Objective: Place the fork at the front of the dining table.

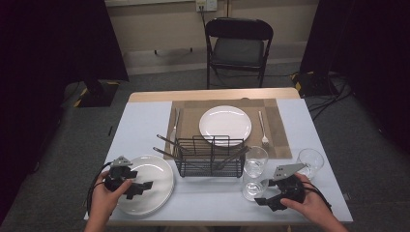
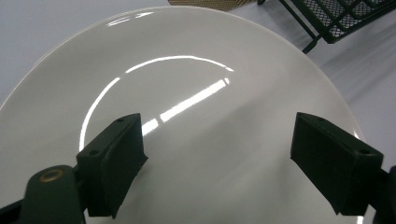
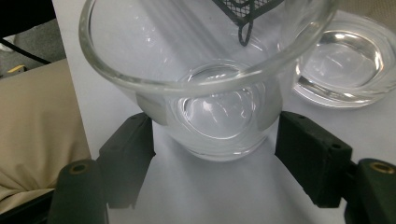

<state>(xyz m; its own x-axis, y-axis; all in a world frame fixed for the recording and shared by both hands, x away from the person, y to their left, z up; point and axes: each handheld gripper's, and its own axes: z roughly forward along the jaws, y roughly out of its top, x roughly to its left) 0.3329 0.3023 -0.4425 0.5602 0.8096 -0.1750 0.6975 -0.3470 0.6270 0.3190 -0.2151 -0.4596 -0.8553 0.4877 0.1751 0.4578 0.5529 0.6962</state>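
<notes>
A place setting takes shape on the bench (image 1: pixel 145 121) as a person works a hand-held gripper in each hand. The right gripper (image 3: pixel 215 144), low at the near right corner, has its fingers (image 3: pixel 128 149) spread wide around the base of a clear tumbler (image 3: pixel 210 93); the glass sits between them, and whether the pads already touch its wall cannot be told. In the high view that tumbler (image 1: pixel 255 187) stands just in front of a taller glass (image 1: pixel 255 162), with a third glass (image 1: pixel 310 162) near the right edge. The left gripper (image 2: pixel 217 154) hovers over a stack of white plates (image 1: pixel 153 186) at the near left, its fingers (image 2: pixel 114 154) wide apart and holding nothing.

Behind them, a black wire rack (image 1: pixel 209 157) carries cutlery, while a dinner plate (image 1: pixel 225 124) rests on a brown placemat (image 1: pixel 278 130) with a fork (image 1: pixel 263 128) to one side.

The step in hand looks to be the grasp of the tumbler. The next move would call for closing gently on the slick, rounded glass, low enough to hold without tipping it, then lifting clear of the taller glass close behind.
</notes>
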